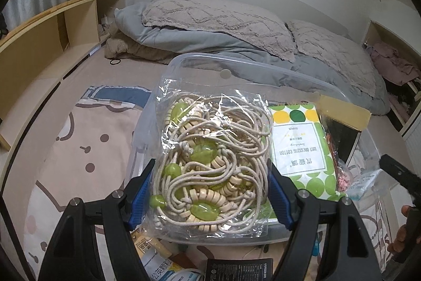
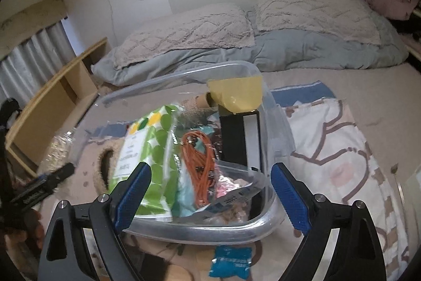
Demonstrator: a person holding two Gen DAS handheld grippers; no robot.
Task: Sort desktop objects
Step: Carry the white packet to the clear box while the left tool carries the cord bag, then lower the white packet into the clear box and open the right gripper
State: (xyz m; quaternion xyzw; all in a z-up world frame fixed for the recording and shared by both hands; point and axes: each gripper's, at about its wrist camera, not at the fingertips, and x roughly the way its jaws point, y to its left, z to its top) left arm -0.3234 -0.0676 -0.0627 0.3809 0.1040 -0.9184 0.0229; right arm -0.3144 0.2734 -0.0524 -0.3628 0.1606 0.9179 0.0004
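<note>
My left gripper (image 1: 210, 191) is shut on a clear bag of cream cord and green beads (image 1: 213, 165), blue pads pressing both sides. The bag hangs over the left part of a clear plastic bin (image 1: 200, 59) on the bed. In the bin lie a green-dotted cotton pack (image 1: 300, 149), an orange cord bundle (image 2: 200, 162) and a black box with yellow tape (image 2: 239, 138). My right gripper (image 2: 210, 191) stands open above the bin's near rim (image 2: 210, 233), its pads touching nothing. The beaded bag shows only as a blur at the left of the right wrist view.
The bin sits on a cartoon-print sheet (image 1: 79, 149). Loose packets (image 1: 158, 260) and a black box (image 1: 236, 270) lie in front of it, and a blue packet (image 2: 231, 262). Pillows (image 2: 189, 30) and a grey duvet (image 1: 210, 44) are behind, a wooden shelf (image 1: 52, 25) at the left.
</note>
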